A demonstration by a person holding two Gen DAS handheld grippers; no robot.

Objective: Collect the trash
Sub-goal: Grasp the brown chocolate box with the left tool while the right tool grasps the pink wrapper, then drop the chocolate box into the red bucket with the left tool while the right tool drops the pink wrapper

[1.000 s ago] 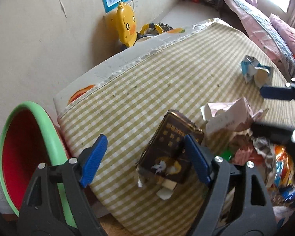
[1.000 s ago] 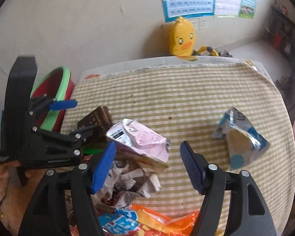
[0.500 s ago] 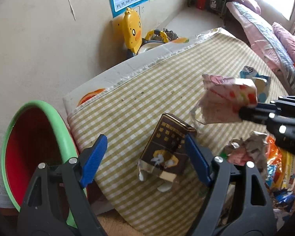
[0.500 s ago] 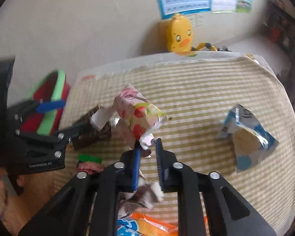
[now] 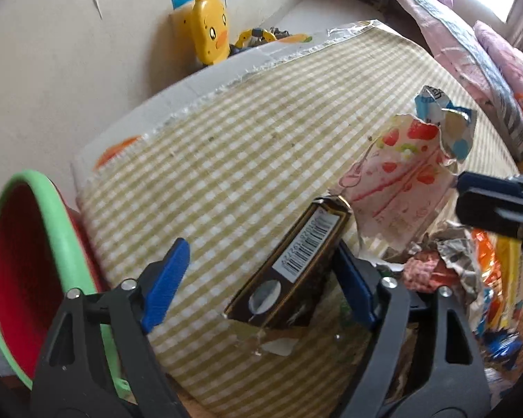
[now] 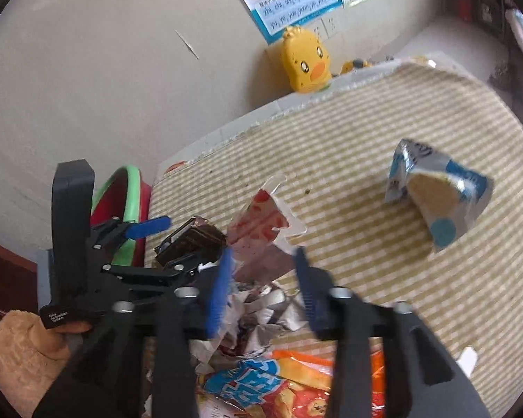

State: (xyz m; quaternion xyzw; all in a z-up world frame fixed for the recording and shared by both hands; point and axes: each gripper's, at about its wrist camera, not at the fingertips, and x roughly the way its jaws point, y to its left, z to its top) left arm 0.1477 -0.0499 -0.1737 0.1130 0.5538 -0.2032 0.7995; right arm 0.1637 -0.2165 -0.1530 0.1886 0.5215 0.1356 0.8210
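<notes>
My left gripper point(image 5: 261, 278) is open around a dark brown carton point(image 5: 293, 261) standing tilted on its edge against the right finger at the table's near edge. My right gripper point(image 6: 261, 278) is open; a pink strawberry wrapper point(image 6: 261, 226) stands loose just ahead of its fingers. The wrapper point(image 5: 401, 181) leans beside the carton in the left wrist view. A blue and white pouch point(image 6: 436, 198) lies further right. Crumpled wrappers point(image 6: 261, 317) and an orange snack bag point(image 6: 279, 383) pile under the right gripper.
A red basin with a green rim point(image 5: 21, 268) stands left of the checked table point(image 5: 244, 146). A yellow duck toy point(image 6: 307, 62) sits behind the table by the wall. Bedding point(image 5: 477, 52) lies to the right.
The right gripper closed on the pink wrapper and lifted it, then opened and let it go. The brown carton has tipped from lying flat onto its edge.
</notes>
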